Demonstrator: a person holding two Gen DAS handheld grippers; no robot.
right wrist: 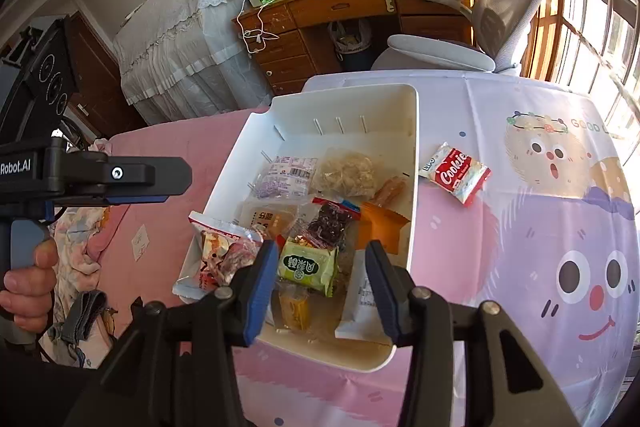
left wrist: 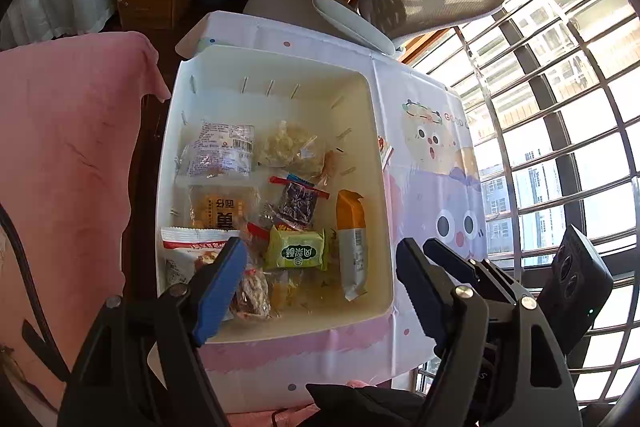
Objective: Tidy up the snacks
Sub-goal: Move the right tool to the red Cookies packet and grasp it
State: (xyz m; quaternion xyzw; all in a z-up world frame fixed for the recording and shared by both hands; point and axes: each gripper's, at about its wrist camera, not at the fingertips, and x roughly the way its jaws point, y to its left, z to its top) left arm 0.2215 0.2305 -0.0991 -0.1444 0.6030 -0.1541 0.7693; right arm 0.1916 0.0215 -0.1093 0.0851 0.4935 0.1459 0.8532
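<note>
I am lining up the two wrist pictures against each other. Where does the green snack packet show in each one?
Left wrist view: the green snack packet lies low in the white bin, just right of the blue pad.
Right wrist view: the green snack packet lies near the bin's front, between the tool's two fingers.
Shared landmark: the orange-topped packet just right of it.

Snack packets point(right wrist: 308, 267) crowd the open-topped bin point(right wrist: 348, 103); tablecloth point(right wrist: 500, 211) beside it lies mostly bare.

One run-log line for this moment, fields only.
left hand-held gripper: open, empty | right hand-held gripper: open, empty | white plastic bin: holds snack packets | red-and-white cookie packet: outside bin, on tablecloth
</note>
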